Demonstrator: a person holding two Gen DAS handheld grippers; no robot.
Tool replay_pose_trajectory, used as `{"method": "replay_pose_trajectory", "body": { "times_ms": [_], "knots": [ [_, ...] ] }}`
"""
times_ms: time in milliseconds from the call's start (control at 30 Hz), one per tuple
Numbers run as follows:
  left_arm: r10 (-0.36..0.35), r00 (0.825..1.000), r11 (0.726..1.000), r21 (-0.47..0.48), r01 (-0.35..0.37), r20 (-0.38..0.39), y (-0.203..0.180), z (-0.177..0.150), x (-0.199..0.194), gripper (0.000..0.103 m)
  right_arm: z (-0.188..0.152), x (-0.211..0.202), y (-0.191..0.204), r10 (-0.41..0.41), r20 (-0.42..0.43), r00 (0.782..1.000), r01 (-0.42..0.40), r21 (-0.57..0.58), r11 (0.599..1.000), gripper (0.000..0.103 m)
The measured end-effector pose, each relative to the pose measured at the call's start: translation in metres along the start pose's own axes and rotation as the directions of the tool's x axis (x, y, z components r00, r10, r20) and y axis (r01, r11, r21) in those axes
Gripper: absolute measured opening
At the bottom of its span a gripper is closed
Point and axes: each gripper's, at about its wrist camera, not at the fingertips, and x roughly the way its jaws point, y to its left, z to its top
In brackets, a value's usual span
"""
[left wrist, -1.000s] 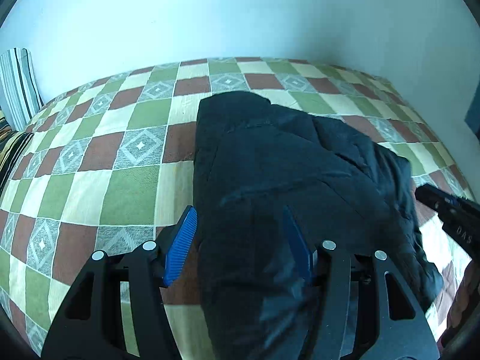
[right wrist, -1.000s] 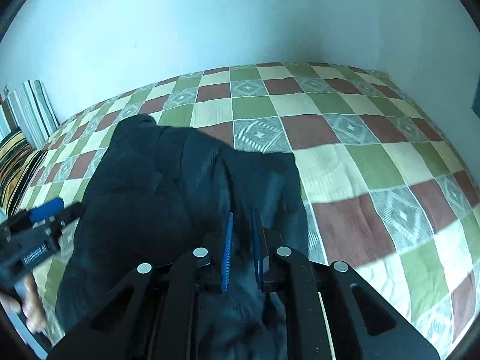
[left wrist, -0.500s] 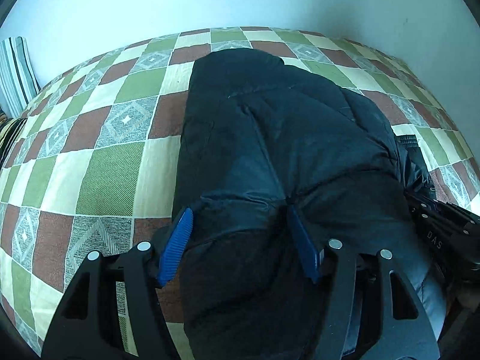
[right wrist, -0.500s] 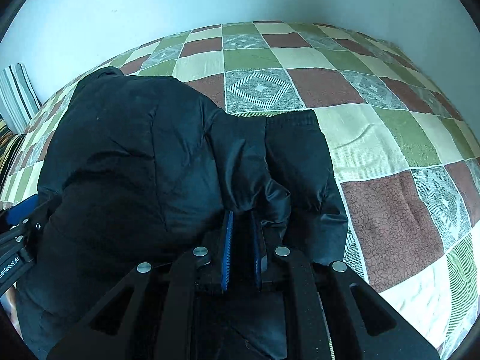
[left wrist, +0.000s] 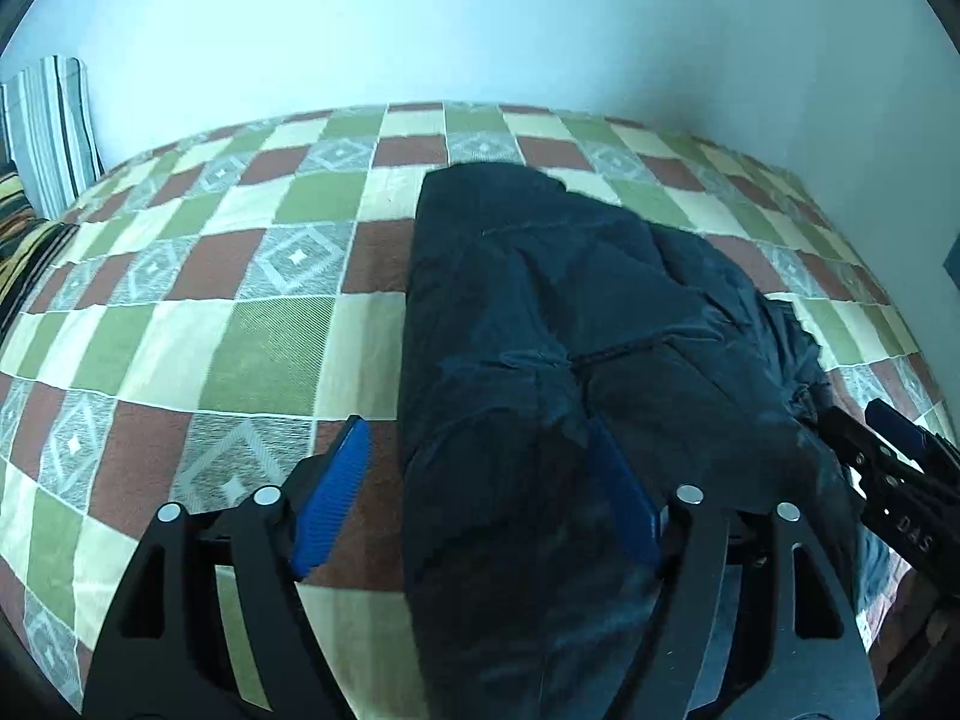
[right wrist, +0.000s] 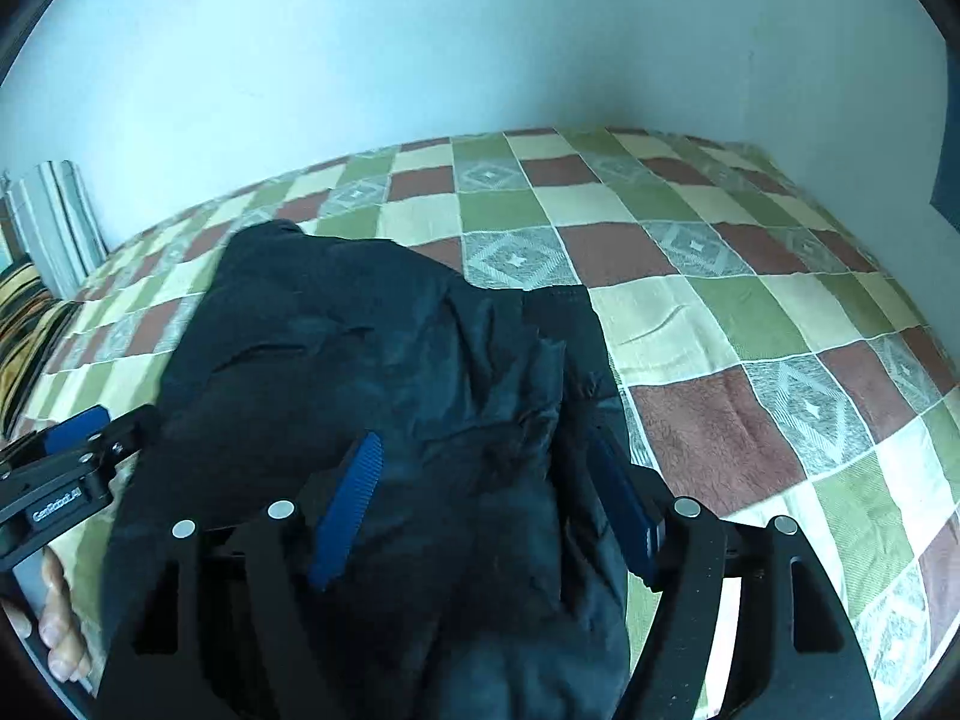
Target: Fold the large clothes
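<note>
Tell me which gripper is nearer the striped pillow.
Left. The left gripper sits at the black jacket's edge nearest the striped pillow; the right gripper works the jacket's far side.

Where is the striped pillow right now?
The striped pillow stands at the far left edge of both wrist views, upright against the wall at the bed's far-left corner, well clear of the black jacket.

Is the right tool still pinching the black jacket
Cannot tell. The right wrist view shows the right tool, whose jaws have just been opening, spread wide with the black jacket between them; pad contact is unclear.
</note>
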Motion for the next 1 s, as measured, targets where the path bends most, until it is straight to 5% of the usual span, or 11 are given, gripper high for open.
{"method": "replay_pose_trajectory", "body": {
  "times_ms": [200, 1000],
  "knots": [
    [0.036, 0.997, 0.999, 0.005, -0.036, 0.071, 0.002, -0.018, -0.036, 0.092, -0.02, -0.029, 0.0, 0.0, 0.009, 1.0, -0.001, 0.006, 1.0, 0.076],
    [0.054, 0.975, 0.998, -0.003, -0.055, 0.214, -0.013, -0.059, -0.162, 0.097, -0.045, -0.136, 0.001, -0.026, 0.13, 0.991, 0.026, -0.002, 1.0, 0.083]
  ]
}}
